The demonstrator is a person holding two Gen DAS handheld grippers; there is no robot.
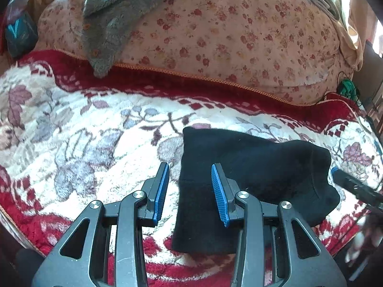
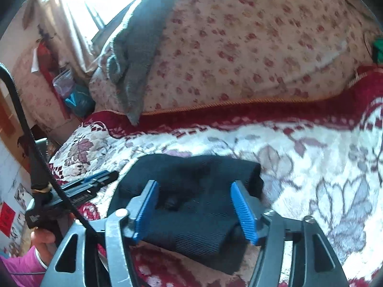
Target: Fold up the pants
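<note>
The black pants [image 1: 251, 179] are seen lying as a compact folded bundle on the plush red-and-white floral blanket [image 1: 83, 131] of the bed, in front of a rose-print quilt [image 1: 227, 35] over which a grey fleece [image 1: 107, 16] is draped. In the left wrist view the left gripper [image 1: 190, 190] is held over the bundle's left edge, its jaws parted and nothing pinched between them; one blue pad stands over the blanket, the other over the cloth. In the right wrist view the right gripper [image 2: 195, 206] is poised above the bundle's near end, its jaws released and spread wide, with the fabric lying below and between them but not pressed.

The pants are judged to be light, soft and limp, of a ribbed knit that is not slippery and not fragile. Stacked layers may slide apart or sag if only the top one is lifted. A hold is best taken at a thick folded edge, all layers pinched together, one gripper at each end
</note>
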